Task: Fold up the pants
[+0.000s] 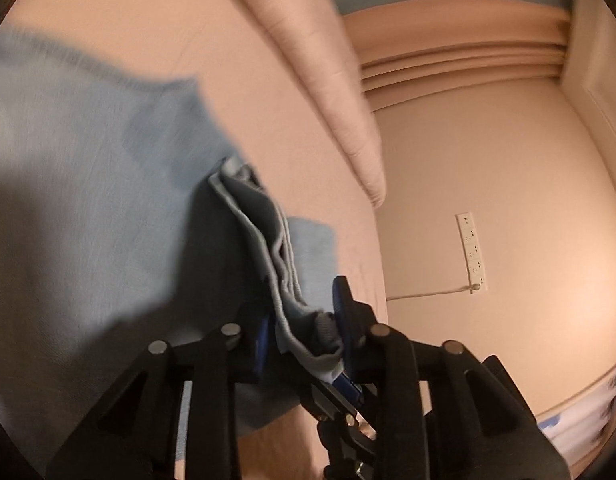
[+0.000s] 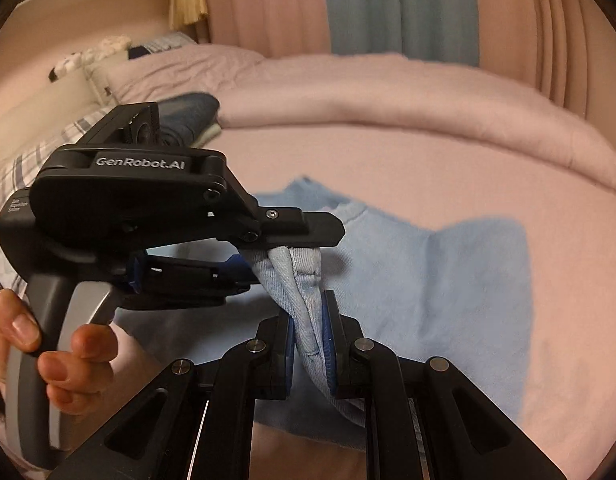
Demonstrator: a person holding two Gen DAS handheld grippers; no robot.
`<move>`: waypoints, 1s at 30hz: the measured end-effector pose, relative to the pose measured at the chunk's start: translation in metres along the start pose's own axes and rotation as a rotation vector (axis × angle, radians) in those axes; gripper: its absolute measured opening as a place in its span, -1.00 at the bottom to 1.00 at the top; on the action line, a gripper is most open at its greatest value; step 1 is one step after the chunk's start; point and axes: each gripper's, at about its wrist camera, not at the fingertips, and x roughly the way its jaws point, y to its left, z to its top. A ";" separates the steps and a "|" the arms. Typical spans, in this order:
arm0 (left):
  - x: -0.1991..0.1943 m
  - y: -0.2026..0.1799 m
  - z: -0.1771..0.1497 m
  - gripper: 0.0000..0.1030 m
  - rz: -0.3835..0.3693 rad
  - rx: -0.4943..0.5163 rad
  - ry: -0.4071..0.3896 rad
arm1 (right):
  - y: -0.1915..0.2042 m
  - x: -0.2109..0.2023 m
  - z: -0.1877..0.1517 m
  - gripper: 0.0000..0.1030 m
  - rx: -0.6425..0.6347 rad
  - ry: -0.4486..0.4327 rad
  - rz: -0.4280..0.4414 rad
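Pants of pale blue denim fill the left half of the left wrist view, blurred, spread over the pink bed, with a bunched, hemmed edge rising from the cloth into the left tongs. Those tongs are clamped on that gathered edge, the blue pads pressing it from both sides, several layers of seam showing between them. Beyond the cloth a rolled pink duvet runs along the bed, and past it a pale wall carries a white socket strip with a cord leading off to the left. In the right wrist view the pants lie flat on the pink bed, one part reaching away to the right, while a twisted rope of hem climbs toward the camera. The right tongs are pinched shut on this twisted hem, low in the frame. Just above and to the left, the left tongs grip the same hem a little farther along, their black body marked GenRobot.AI and their handle held by the person's left hand. Behind, a pink duvet is heaped across the bed, folded dark clothing sits near the pillows, and pink and blue curtains hang at the back.
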 end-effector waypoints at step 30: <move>0.053 0.003 -0.031 0.00 0.449 0.404 0.151 | -0.161 0.072 0.013 -0.61 0.403 0.280 0.013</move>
